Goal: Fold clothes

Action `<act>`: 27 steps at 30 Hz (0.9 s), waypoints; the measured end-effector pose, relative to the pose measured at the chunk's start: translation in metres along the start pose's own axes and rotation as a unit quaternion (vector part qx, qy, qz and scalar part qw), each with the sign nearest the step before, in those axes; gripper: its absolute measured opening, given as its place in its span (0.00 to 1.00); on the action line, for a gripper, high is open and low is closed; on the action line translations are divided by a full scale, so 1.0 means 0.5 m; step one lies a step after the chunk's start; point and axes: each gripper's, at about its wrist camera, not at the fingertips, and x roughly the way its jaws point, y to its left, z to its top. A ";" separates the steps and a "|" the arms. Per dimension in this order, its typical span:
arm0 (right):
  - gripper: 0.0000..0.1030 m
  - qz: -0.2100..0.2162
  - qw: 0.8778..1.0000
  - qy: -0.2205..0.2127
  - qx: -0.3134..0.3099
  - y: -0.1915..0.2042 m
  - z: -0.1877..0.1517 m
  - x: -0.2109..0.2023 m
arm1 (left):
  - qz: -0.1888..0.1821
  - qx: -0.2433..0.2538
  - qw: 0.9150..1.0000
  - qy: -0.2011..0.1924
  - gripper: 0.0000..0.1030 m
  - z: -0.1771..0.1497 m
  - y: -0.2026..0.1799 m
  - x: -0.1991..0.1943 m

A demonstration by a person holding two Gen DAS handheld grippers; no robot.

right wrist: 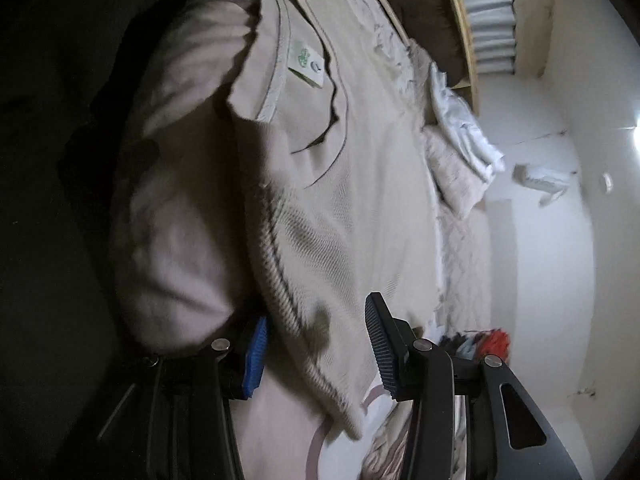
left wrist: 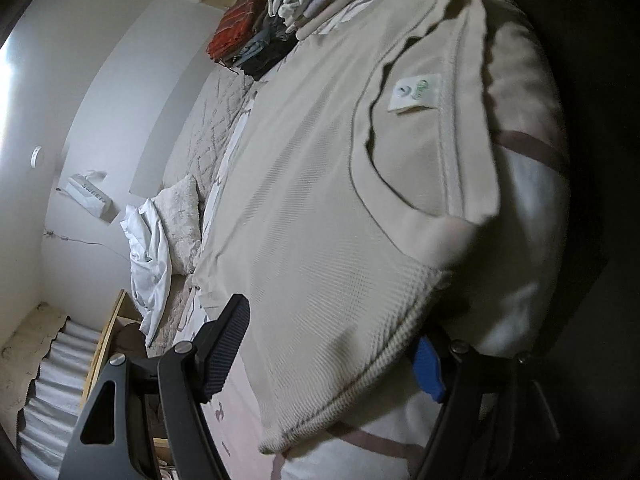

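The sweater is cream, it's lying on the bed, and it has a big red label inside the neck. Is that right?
Not quite. The label inside the neck is white with a small green mark, not red, as the left wrist view shows. The sweater is cream and it lies on the bed.

Sweater (left wrist: 320, 184) spread on bed (left wrist: 532, 208), clothes pile (left wrist: 280, 20) beyond.

**Around the bed: bedding, shelves and bare walls**

A quilted bedspread (left wrist: 208, 120) covers the bed, with a fluffy pillow (left wrist: 182, 216) lying against crumpled white linen (left wrist: 148, 256). A wooden shelf unit (right wrist: 460, 20) stands beside the bed (something dark brown fills one compartment). On the white wall (left wrist: 100, 92) hangs an air conditioner (left wrist: 86, 192), with a small round fitting (left wrist: 37, 156) nearby.
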 end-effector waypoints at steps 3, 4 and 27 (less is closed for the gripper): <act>0.45 0.007 1.000 0.023 0.018 -0.016 0.014 0.007 | 0.013 0.007 1.000 0.012 0.73 -0.004 0.005 0.010; 0.45 0.007 0.999 0.029 0.027 -0.023 0.021 0.009 | 0.015 0.002 1.000 0.022 0.73 -0.008 0.016 0.019; 0.05 -0.152 0.970 0.063 0.176 -0.368 0.081 -0.030 | 0.139 -0.332 0.932 0.047 0.04 0.015 0.347 -0.031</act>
